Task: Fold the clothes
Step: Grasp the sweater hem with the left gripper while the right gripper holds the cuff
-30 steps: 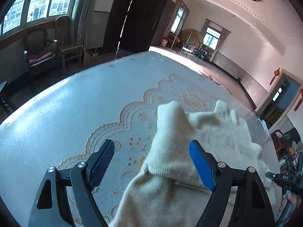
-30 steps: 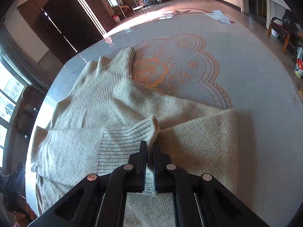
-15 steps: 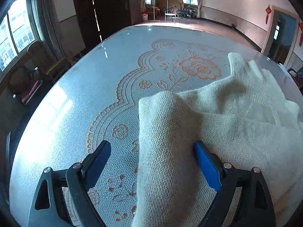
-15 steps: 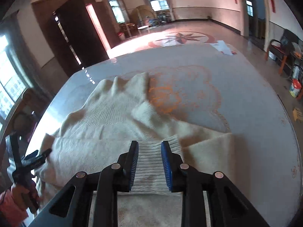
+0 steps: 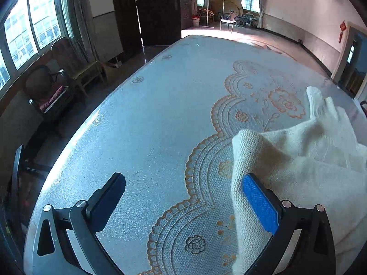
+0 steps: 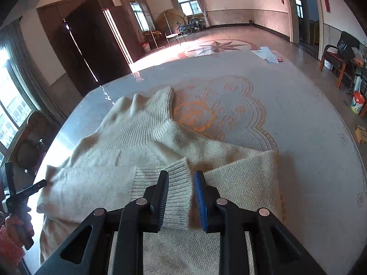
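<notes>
With both your left gripper (image 5: 183, 202) and right gripper (image 6: 181, 200) open, gripping nothing, the cream sweater (image 6: 142, 160) near the table's (image 5: 160, 119) left edge could unfold if a finger snags its cuff (image 6: 177, 178).

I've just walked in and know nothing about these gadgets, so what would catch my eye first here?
A cream knitted sweater lies partly folded on a big table whose cover bears an orange floral lace pattern. Over its ribbed cuff hovers the right hand-held gripper, its blue-padded jaws a little apart. The left hand-held gripper stands wide open at the sweater's edge, gripping nothing.
</notes>
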The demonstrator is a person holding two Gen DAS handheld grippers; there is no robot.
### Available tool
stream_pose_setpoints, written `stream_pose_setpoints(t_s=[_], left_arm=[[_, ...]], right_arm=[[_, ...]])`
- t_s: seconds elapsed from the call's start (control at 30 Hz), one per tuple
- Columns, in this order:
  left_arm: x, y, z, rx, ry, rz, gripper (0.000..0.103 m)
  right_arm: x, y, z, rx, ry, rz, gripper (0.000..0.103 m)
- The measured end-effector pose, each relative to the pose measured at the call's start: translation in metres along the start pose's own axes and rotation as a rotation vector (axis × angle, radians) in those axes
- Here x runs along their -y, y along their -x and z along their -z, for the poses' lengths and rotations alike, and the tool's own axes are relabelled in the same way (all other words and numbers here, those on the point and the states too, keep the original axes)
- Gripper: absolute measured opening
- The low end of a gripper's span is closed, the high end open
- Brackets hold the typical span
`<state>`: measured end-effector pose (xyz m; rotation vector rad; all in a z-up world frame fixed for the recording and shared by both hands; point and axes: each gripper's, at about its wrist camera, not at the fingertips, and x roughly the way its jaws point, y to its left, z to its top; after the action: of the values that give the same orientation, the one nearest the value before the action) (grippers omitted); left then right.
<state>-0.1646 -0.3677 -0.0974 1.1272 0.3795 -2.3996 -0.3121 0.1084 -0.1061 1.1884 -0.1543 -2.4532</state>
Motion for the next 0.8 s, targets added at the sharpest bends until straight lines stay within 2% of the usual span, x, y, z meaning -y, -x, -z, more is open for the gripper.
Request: stream_pose_setpoints(t_s=[0.07, 0.13, 0.2, 0.23, 0.27, 0.3, 0.37, 0.47, 0.5, 0.53, 0.6, 0.63, 0.67, 0.7, 0.73, 0.8], left_arm=[[0.017, 0.006, -0.001, 0.015, -0.012, 0.05, 0.103], [0.037, 0.006, 0.003, 0.005, -0.073, 0.056, 0.103], [0.06, -0.01, 0.009, -0.034, -0.186, 0.014, 0.103], [0.069, -0.02, 0.016, -0.059, -0.257, -0.05, 0.103], [0.071, -0.025, 0.023, -0.038, -0.305, -0.07, 0.103], [0.067, -0.02, 0.028, 0.024, -0.313, -0.075, 0.103], [0.059, -0.02, 0.03, 0.03, -0.312, -0.073, 0.103], [0.047, -0.017, 0.019, -0.016, -0.249, -0.101, 0.103], [0.043, -0.013, 0.015, 0.0, -0.217, -0.12, 0.103], [0.039, -0.007, 0.014, 0.028, -0.178, -0.127, 0.103], [0.033, -0.006, 0.016, 0.047, -0.12, -0.089, 0.103], [0.035, -0.017, 0.02, 0.001, -0.143, -0.099, 0.103], [0.037, -0.028, 0.024, -0.053, -0.173, -0.117, 0.103], [0.034, -0.024, 0.027, -0.014, -0.159, -0.098, 0.103], [0.03, -0.023, 0.027, -0.027, -0.134, -0.093, 0.103], [0.021, -0.022, 0.028, -0.079, -0.075, -0.063, 0.103]], right_arm=[[-0.019, -0.011, 0.0, -0.032, 0.073, -0.032, 0.024], [-0.04, -0.025, 0.006, -0.085, 0.169, -0.028, 0.024], [-0.055, -0.04, 0.016, -0.126, 0.254, -0.015, 0.023], [-0.058, -0.049, 0.021, -0.156, 0.285, 0.019, 0.023], [-0.055, -0.054, 0.027, -0.175, 0.297, 0.06, 0.022], [-0.049, -0.054, 0.029, -0.157, 0.289, 0.065, 0.021], [-0.033, -0.052, 0.027, -0.147, 0.229, 0.064, 0.02], [-0.023, -0.05, 0.019, -0.172, 0.163, 0.036, 0.019], [-0.021, -0.046, 0.015, -0.162, 0.136, 0.042, 0.019], [-0.021, -0.04, 0.013, -0.14, 0.117, 0.032, 0.024], [-0.025, -0.028, 0.009, -0.08, 0.09, -0.011, 0.024], [-0.029, -0.026, 0.008, -0.075, 0.099, -0.024, 0.025], [-0.033, -0.032, 0.01, -0.108, 0.127, -0.008, 0.025], [-0.036, -0.042, 0.014, -0.153, 0.158, 0.024, 0.025], [-0.039, -0.051, 0.017, -0.198, 0.188, 0.056, 0.025], [-0.033, -0.045, 0.018, -0.157, 0.16, 0.03, 0.024]])
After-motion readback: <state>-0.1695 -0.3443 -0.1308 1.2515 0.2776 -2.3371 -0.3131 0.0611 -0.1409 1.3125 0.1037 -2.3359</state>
